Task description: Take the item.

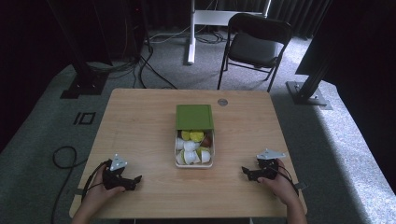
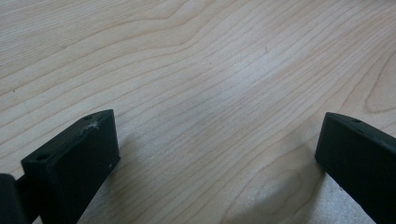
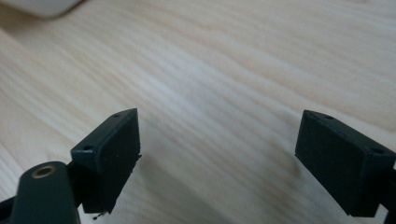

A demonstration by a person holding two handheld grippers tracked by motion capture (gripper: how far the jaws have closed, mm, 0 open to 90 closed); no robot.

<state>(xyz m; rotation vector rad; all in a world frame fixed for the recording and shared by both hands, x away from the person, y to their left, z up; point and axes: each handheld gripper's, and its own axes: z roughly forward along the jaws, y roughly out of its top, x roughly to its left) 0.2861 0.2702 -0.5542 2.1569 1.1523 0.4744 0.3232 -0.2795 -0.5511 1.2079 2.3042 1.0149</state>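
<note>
A white box [image 1: 194, 164] sits at the middle of the wooden table [image 1: 140, 121], holding several white and yellow-green capsules [image 1: 191, 145]. Its green lid [image 1: 194, 116] lies slid back over the far half. My left gripper [image 1: 136, 179] rests near the table's front left, held by a hand, jaws pointing toward the centre. In the left gripper view its jaws stand wide apart over bare wood [image 2: 219, 154]. My right gripper [image 1: 244, 171] rests at the front right, pointing toward the box. Its jaws are open with only wood between them [image 3: 217, 158].
A black folding chair [image 1: 254, 44] stands behind the table, beside a white desk leg [image 1: 191, 32]. Black frame posts [image 1: 79, 60] rise at both sides. Cables [image 1: 65, 156] trail over the grey carpet. A small round grey disc [image 1: 222, 101] sits in the table near its far edge.
</note>
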